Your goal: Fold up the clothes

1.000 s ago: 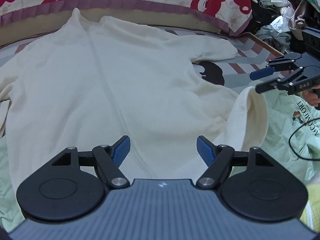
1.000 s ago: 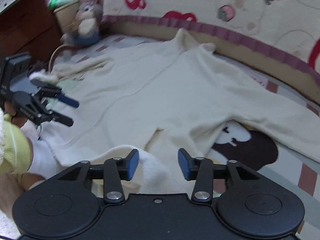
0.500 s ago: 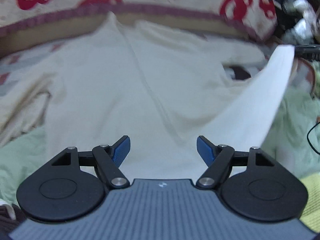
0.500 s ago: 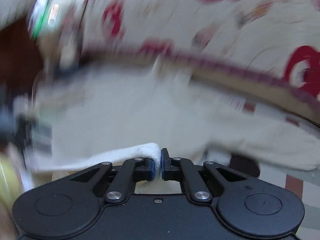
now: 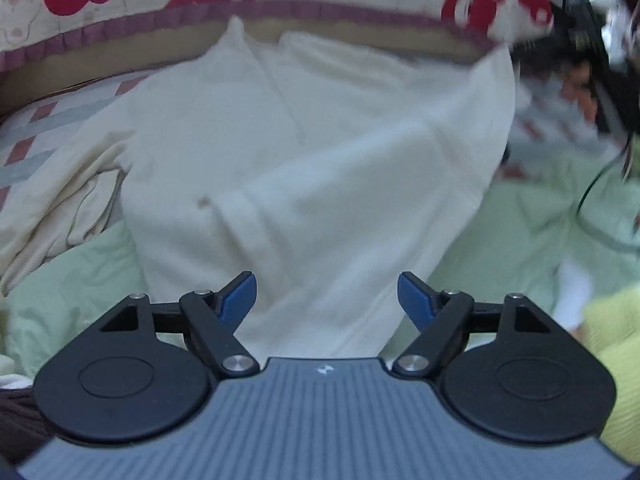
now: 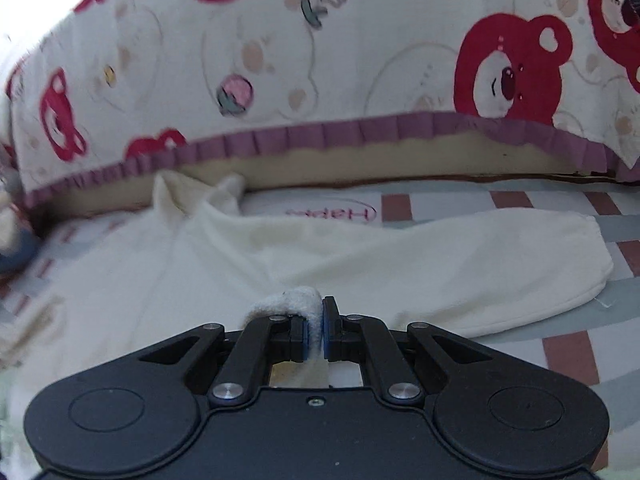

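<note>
Fabric of the cream top (image 6: 224, 276) is lying spread over the checked sheet (image 6: 568, 344), reaching away toward twelve o'clock from the right gripper (image 6: 315, 326), whose blue pads are pinching a fold of its edge between them. Its sleeve (image 6: 500, 276) is stretching out toward two o'clock. The left gripper (image 5: 326, 300) is hovering with its jaws opening and nothing pressed between them, the cream top (image 5: 312, 168) lying beyond it at twelve o'clock, one side lifted at one o'clock.
</note>
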`<state>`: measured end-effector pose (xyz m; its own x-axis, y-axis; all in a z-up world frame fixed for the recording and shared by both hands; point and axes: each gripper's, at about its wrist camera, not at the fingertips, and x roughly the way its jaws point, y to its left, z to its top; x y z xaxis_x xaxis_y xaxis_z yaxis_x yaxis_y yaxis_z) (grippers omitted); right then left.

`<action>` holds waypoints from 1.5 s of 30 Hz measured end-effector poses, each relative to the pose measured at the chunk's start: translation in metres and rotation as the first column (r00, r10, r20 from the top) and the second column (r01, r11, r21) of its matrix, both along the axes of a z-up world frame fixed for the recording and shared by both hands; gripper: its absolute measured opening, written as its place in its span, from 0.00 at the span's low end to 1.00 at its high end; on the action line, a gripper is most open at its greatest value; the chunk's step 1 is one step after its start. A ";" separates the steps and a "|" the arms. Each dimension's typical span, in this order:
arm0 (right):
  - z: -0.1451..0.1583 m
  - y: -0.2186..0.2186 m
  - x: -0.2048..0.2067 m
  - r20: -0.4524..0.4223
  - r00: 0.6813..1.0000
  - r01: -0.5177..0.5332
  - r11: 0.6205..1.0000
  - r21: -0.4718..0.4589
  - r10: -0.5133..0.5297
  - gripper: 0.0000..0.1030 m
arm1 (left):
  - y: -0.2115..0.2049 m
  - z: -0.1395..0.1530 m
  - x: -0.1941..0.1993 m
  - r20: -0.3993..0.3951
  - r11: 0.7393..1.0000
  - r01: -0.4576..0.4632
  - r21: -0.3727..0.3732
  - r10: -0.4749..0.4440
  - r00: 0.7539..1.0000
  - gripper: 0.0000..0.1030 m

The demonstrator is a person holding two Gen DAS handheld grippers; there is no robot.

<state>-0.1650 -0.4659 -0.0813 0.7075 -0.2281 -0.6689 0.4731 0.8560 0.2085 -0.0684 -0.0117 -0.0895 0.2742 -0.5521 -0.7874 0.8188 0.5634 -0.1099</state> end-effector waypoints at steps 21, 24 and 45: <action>-0.041 -0.019 0.027 -0.064 0.997 -0.032 0.999 0.022 0.033 0.11 | -0.051 -0.035 0.022 0.132 0.967 -0.064 0.245 0.032 0.991 0.07; -0.049 -0.022 0.025 -0.079 0.997 -0.021 0.999 0.029 0.023 0.15 | -0.060 -0.035 0.036 0.229 0.956 -0.141 0.257 0.081 0.970 0.07; -0.092 -0.025 0.018 -0.140 0.990 0.038 0.996 0.081 -0.026 0.15 | -0.016 -0.053 0.036 0.214 0.914 -0.282 0.293 0.225 0.951 0.62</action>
<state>-0.1466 -0.4905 -0.1733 0.5997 -0.1883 -0.7777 0.5292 0.8224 0.2089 -0.0327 -0.0281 -0.1424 0.5185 -0.1760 -0.8368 0.6336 0.7362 0.2378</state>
